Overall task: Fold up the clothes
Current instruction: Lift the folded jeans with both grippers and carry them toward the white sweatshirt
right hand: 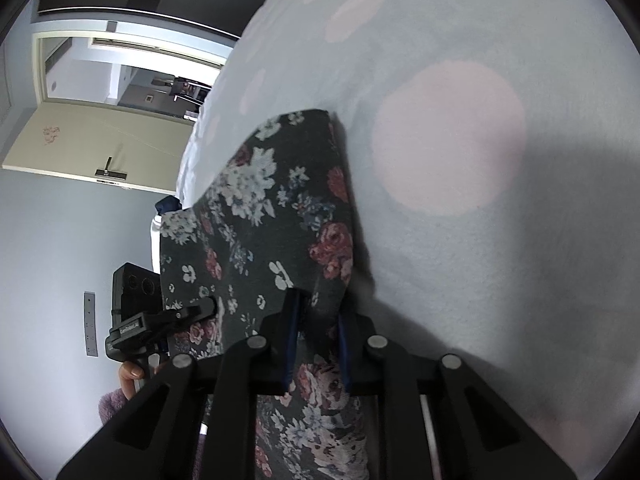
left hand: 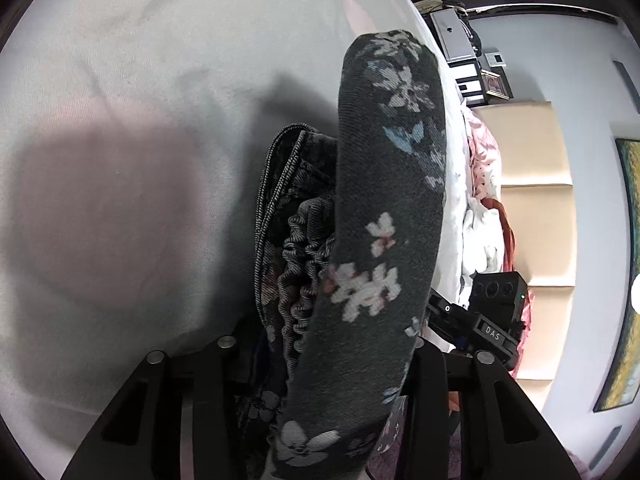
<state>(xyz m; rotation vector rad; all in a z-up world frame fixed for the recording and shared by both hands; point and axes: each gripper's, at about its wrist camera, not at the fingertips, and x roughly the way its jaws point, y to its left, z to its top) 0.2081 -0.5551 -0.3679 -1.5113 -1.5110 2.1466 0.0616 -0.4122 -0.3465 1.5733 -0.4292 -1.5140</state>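
Left wrist view: dark floral garment (left hand: 384,208) bunched in the left gripper (left hand: 320,360), jaws closed on it, above a pale pink-dotted bedsheet (left hand: 120,120).

The right gripper (right hand: 316,336) pinches the same garment (right hand: 272,208) between blue pads (right hand: 290,340). Lettering "DAS" shows on the opposite unit in the left view only; the right view's label is probably "GenRobot", too small to confirm. A door (right hand: 100,140) appears in the right view alone.

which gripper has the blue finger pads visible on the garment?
The right gripper: its blue-padded fingers clamp the dark floral garment. In the left wrist view the left gripper shows no fingers; the cloth covers them.
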